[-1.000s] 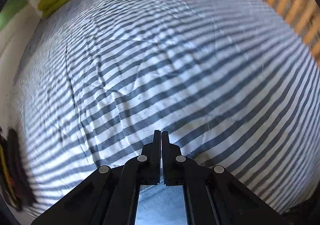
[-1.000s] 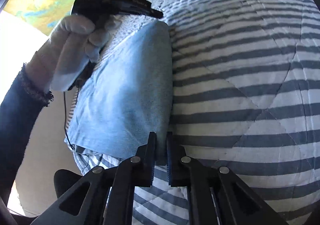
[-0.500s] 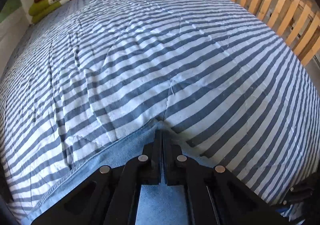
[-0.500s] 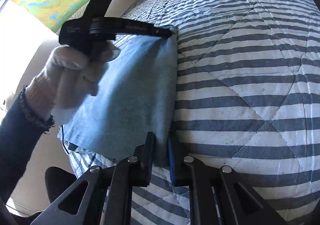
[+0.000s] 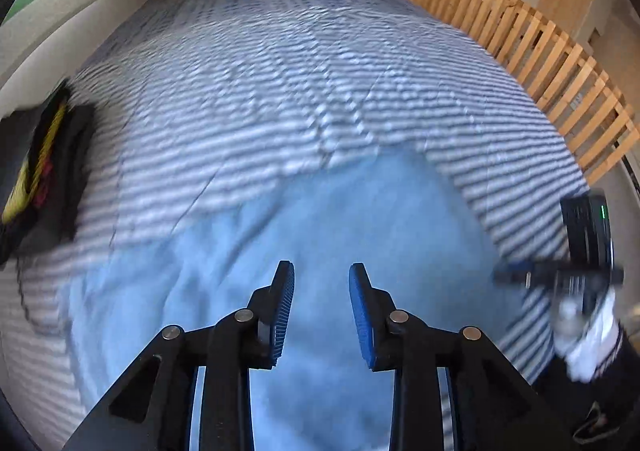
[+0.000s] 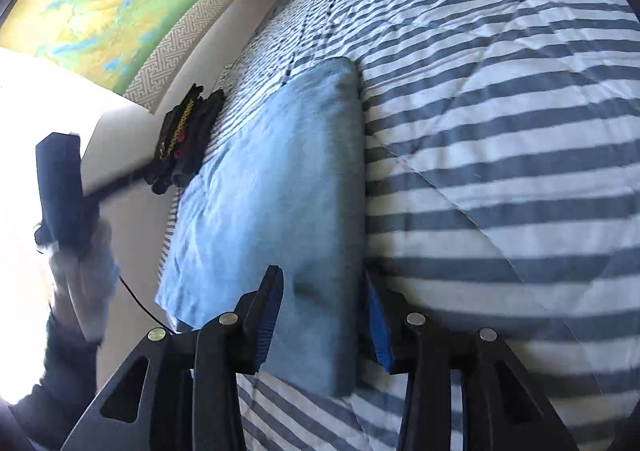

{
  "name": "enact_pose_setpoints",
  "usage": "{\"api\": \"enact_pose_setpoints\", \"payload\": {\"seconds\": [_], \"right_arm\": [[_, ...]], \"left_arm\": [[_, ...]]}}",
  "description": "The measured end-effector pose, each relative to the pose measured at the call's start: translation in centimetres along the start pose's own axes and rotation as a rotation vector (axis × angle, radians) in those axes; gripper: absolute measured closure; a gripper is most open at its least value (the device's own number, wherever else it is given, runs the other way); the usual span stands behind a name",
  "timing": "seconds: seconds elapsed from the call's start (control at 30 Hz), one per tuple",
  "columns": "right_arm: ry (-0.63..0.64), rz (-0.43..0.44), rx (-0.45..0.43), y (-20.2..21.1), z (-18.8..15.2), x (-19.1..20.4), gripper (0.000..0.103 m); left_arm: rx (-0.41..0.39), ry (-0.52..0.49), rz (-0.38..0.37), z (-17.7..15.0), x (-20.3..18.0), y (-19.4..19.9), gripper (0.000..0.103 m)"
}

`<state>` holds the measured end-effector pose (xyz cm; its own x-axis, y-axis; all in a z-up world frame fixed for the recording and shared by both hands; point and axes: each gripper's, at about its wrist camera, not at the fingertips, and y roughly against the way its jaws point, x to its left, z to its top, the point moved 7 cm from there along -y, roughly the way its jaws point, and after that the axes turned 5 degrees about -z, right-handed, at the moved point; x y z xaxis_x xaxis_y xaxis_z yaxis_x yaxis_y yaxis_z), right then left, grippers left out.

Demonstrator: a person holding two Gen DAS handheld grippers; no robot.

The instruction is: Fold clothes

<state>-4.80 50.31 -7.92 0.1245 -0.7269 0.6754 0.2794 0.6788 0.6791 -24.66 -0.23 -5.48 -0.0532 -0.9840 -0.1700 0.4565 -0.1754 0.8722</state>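
1. My left tool [image 5: 321,303] and right tool [image 6: 322,321] have just spread, pinching nothing.
2. The folded blue garment [image 6: 280,191] lies on the striped bed [image 6: 500,131].
3. This fold looks finished; next I'd regrip an edge.

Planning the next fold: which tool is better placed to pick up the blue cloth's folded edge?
Probably the right tool: its open jaws straddle the near end of the cloth's folded edge. The left tool, also just opened, hangs above the cloth's middle.
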Motion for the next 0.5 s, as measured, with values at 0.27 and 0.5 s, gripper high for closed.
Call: {"api": "enact_pose_setpoints", "payload": {"seconds": [0.27, 0.5], "right_arm": [[-0.08, 0.046, 0.038, -0.7, 1.8, -0.3, 0.084], [-0.103, 0.098, -0.043, 2.0, 2.6, 1.9, 0.096]], "left_arm": [[0.058, 0.119, 0.075, -11.7, 6.0, -4.2, 0.073], [-0.095, 0.151, -0.043, -8.5, 5.0, -0.2, 0.071]]}}
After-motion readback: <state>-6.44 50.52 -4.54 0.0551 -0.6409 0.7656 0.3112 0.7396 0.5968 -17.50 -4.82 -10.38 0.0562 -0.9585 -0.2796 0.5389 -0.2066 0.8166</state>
